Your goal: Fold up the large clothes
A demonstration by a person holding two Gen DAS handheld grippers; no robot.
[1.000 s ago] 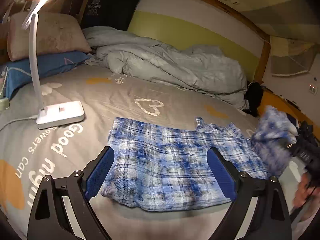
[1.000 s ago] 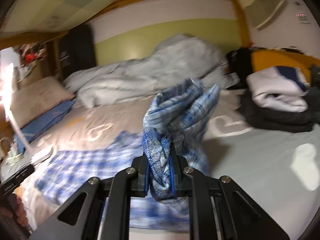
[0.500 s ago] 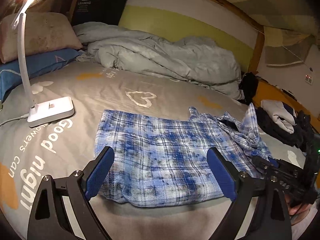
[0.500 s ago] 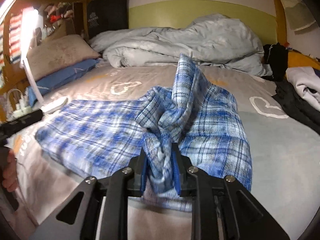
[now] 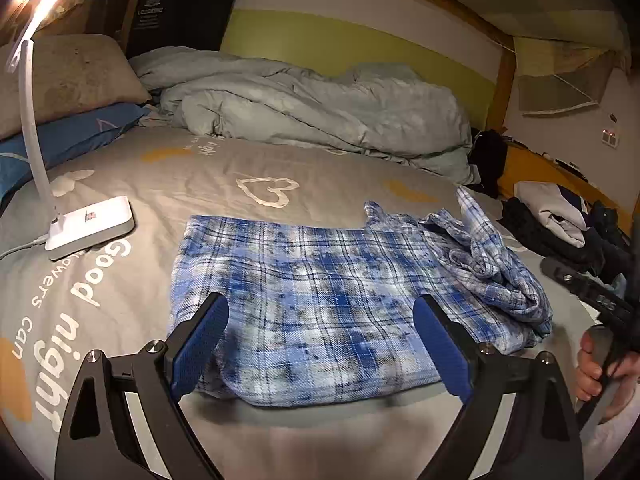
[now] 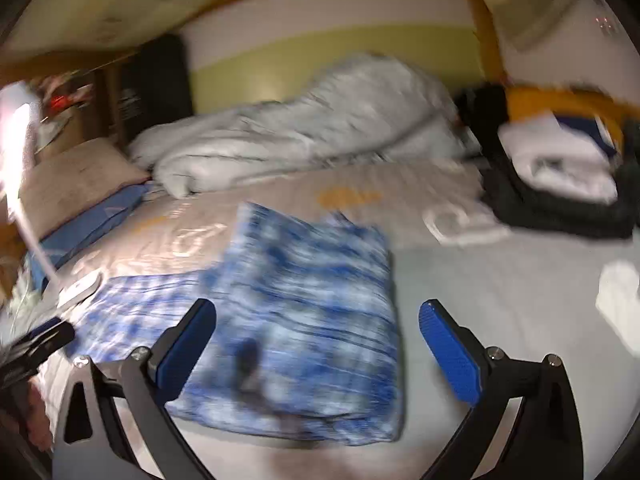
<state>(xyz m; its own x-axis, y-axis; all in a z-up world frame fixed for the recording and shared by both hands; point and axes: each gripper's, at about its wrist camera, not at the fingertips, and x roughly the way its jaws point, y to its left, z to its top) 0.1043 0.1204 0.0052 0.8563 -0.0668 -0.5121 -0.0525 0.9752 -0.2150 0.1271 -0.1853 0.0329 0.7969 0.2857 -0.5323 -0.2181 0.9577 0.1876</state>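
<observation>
Listing by size, with places taken from the shirt.

Bed (image 5: 168, 168): under the shirt, our folding surface.

Duvet (image 5: 304, 104): bunched well behind the shirt, pushed clear, we judge, to leave room.

Shirt (image 5: 312, 300): blue plaid, flat on the bed before both grippers; its right part lies doubled over in a loose bunch, seemingly a fold just laid.

Clothes pile (image 5: 560, 216): right of the shirt, apart; perhaps pieces set aside.

Lamp (image 5: 90, 226): left of the shirt, lighting our work.

Left gripper (image 5: 320, 332): over the shirt's near edge, jaws wide, nothing held.

Right gripper (image 6: 318, 330): at the shirt's right end; its jaws have just been opening and now stand wide, cloth lying free below them, not pinched.
</observation>
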